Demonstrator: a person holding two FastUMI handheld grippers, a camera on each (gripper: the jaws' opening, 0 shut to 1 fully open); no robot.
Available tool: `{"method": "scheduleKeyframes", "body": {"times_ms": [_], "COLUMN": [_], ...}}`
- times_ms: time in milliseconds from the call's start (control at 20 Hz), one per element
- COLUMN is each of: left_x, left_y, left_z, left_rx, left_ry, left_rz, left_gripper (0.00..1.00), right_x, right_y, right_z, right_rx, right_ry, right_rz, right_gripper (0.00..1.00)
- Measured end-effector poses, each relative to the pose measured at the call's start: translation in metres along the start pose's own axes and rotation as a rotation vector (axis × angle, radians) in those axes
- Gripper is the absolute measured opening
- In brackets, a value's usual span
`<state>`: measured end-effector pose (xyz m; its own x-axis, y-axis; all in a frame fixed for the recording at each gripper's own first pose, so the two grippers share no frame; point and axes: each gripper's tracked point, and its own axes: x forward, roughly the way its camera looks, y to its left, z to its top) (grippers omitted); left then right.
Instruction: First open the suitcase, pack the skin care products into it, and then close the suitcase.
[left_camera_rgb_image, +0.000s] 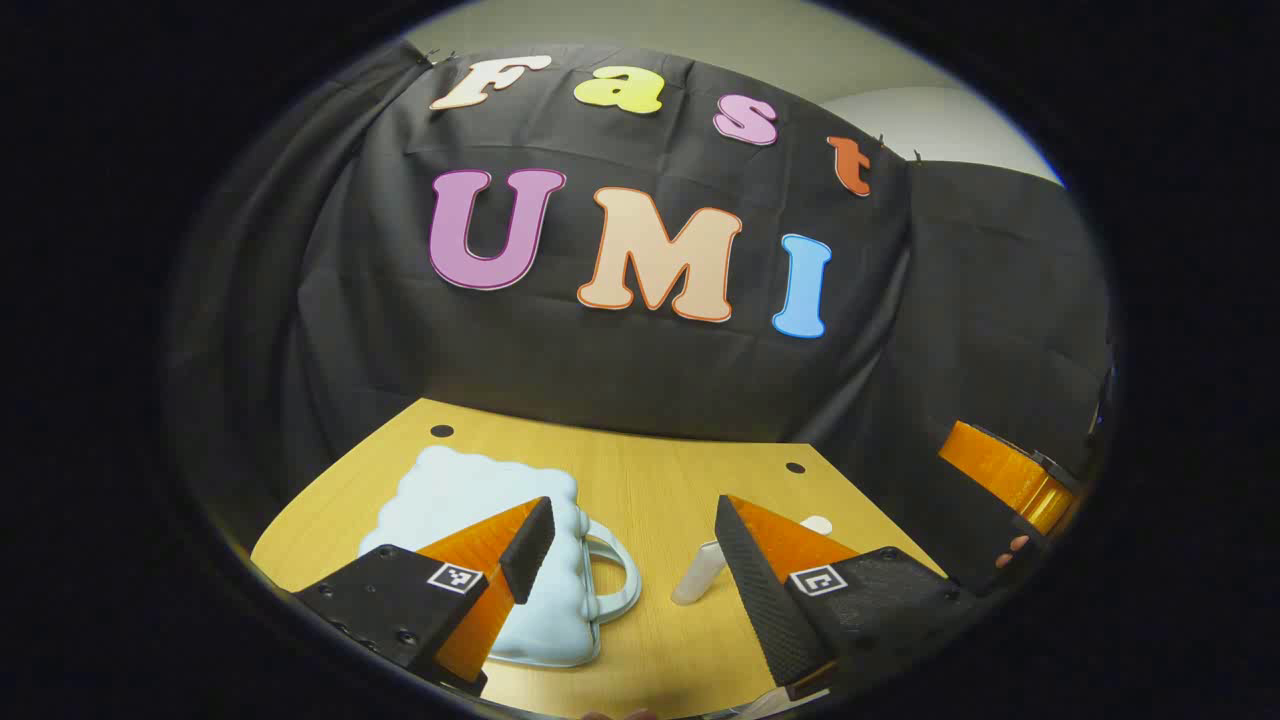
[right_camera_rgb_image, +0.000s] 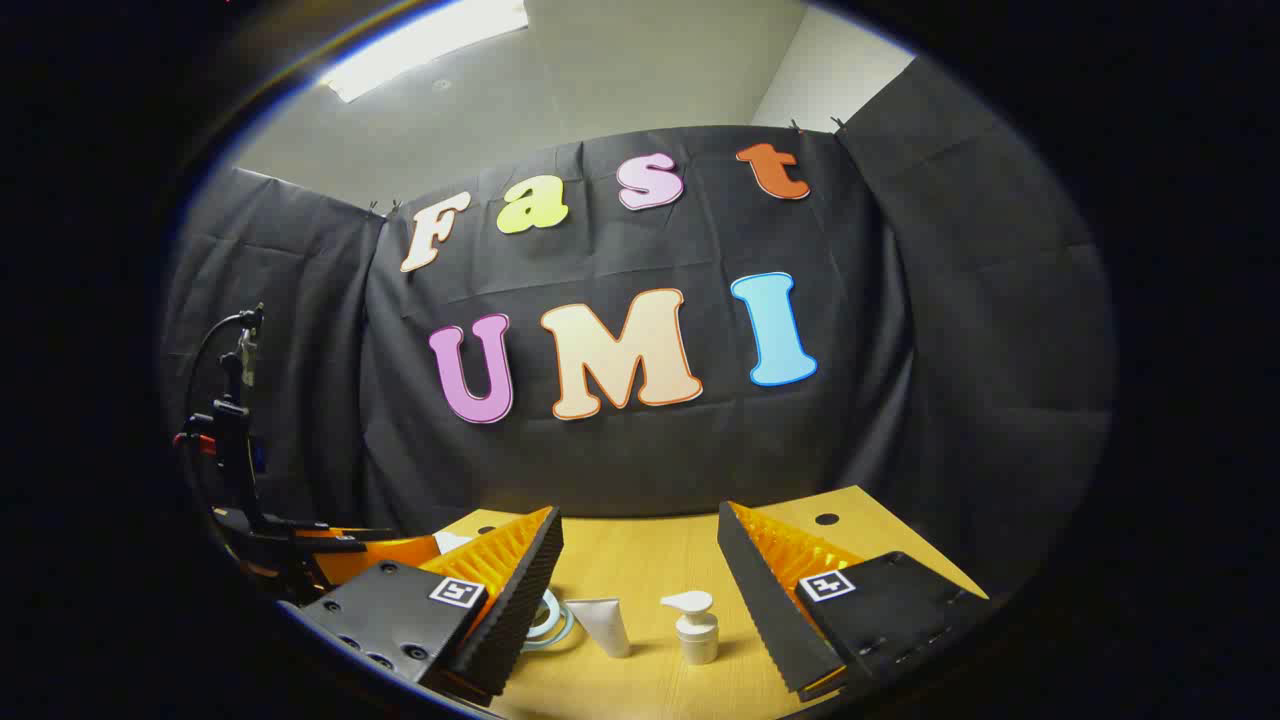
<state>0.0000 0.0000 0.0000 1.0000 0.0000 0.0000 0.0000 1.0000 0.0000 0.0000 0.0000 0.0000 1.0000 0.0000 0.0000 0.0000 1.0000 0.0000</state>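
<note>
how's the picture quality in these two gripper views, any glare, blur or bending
Left gripper view: sharp, evenly lit; fisheye bends the table edge, and the suitcase shows no glare. Right gripper view: a ceiling light blows out at top left; the pump bottle and tube stay in focus, casting soft shadows.

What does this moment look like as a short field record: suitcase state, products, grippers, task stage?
suitcase: light blue suitcase, lying closed on the wooden table, handle toward the products
products: white tube and white pump bottle, both on the table outside the suitcase
left gripper: open, holding nothing, above the suitcase's handle side
right gripper: open, holding nothing, facing the tube and pump bottle
stage: suitcase not yet opened, nothing packed
</note>
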Motion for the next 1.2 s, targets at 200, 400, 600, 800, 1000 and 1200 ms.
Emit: {"method": "scheduleKeyframes", "body": {"times_ms": [200,400,600,800,1000,1200], "left_x": [0.008,0.016,0.029,0.050,0.080,0.107], "left_y": [0.001,0.000,-0.002,-0.005,-0.009,-0.009], "left_z": [-0.005,-0.010,-0.012,-0.018,-0.034,-0.062], "left_rx": [-0.015,-0.041,-0.046,-0.036,-0.059,-0.135], "left_ry": [0.019,0.041,0.064,0.116,0.220,0.359], "left_rz": [-0.011,-0.016,-0.024,-0.033,-0.058,-0.067], "left_gripper": [0.95,0.95,0.95,0.95,0.95,0.95], "right_x": [-0.002,-0.002,-0.004,-0.005,-0.006,-0.004], "right_y": [-0.008,-0.016,-0.024,-0.028,-0.030,-0.033], "right_z": [0.004,0.006,0.004,-0.002,-0.009,-0.018], "right_rx": [-0.008,-0.015,-0.016,-0.010,-0.002,0.011], "right_ry": [-0.009,-0.013,-0.006,0.006,0.019,0.046], "right_rz": [-0.031,-0.058,-0.078,-0.088,-0.089,-0.090], "right_gripper": [0.98,0.98,0.98,0.98,0.98,0.99]}}
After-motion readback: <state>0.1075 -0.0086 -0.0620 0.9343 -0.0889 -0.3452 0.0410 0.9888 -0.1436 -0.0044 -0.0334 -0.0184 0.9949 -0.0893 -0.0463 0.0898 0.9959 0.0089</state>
